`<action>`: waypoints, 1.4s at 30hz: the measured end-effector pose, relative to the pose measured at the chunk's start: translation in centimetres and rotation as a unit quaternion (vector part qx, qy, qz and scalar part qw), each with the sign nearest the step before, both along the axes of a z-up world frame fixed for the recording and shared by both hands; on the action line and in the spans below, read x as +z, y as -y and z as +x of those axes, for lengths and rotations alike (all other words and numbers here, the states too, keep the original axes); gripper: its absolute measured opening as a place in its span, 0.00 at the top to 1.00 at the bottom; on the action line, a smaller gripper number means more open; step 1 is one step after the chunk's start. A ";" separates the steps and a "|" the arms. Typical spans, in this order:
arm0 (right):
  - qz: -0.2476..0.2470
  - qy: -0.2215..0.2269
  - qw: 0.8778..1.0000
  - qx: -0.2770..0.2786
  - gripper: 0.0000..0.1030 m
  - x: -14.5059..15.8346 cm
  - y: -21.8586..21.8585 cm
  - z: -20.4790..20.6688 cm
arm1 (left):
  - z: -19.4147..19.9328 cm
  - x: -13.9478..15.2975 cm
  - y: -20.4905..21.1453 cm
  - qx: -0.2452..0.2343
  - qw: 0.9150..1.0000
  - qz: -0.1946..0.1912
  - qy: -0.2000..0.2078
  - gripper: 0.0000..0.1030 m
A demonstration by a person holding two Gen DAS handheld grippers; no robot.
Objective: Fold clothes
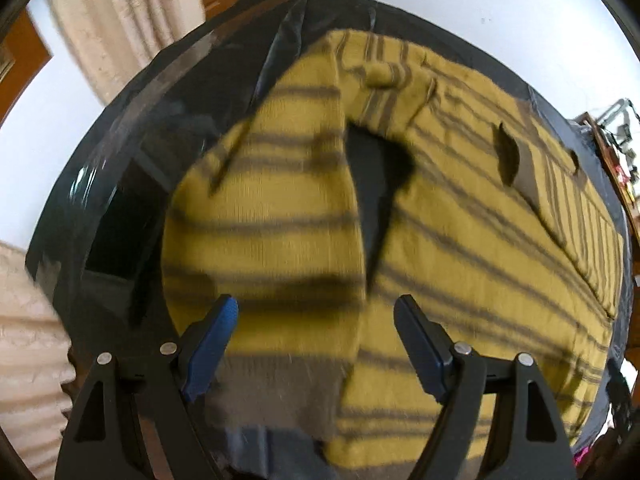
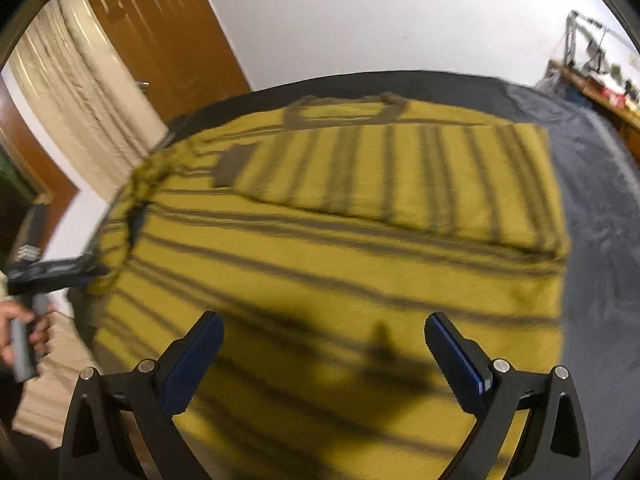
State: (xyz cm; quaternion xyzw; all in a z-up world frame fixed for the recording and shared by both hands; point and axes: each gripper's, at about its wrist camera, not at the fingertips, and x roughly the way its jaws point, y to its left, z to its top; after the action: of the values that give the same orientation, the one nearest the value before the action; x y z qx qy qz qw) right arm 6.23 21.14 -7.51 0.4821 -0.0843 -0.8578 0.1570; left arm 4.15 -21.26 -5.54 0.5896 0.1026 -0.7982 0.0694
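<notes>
A mustard-yellow sweater with thin grey stripes (image 1: 460,248) lies spread over a dark-covered table (image 1: 132,160). One sleeve (image 1: 272,200) with a grey cuff (image 1: 276,392) is laid along the body, right in front of my left gripper (image 1: 316,312), which is open just above it. In the right wrist view the sweater (image 2: 340,272) has its far side folded over, grey collar (image 2: 344,114) at the far edge. My right gripper (image 2: 324,332) hovers open over the near part of the body. The other gripper (image 2: 48,268) and a hand (image 2: 20,332) show at the left.
The dark table cover (image 2: 592,208) lies bare to the right of the sweater. Cream curtains (image 2: 84,112) and a brown door (image 2: 168,40) stand behind the table. A cluttered shelf (image 2: 600,80) is at the far right. Light bedding (image 1: 28,344) lies beside the table's left edge.
</notes>
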 end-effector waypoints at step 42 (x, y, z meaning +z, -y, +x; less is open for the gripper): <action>-0.133 0.099 0.958 0.236 0.55 -6.7 34.8 -8.7 | -6.4 -1.0 11.0 -0.087 0.994 0.059 -0.011 0.19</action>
State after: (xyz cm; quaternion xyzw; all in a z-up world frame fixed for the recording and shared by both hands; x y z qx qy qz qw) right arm -2.43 -13.70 -14.24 0.5452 -0.0966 -0.7255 0.4087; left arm -2.26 -32.29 -6.56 0.5905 0.0985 -0.8001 -0.0366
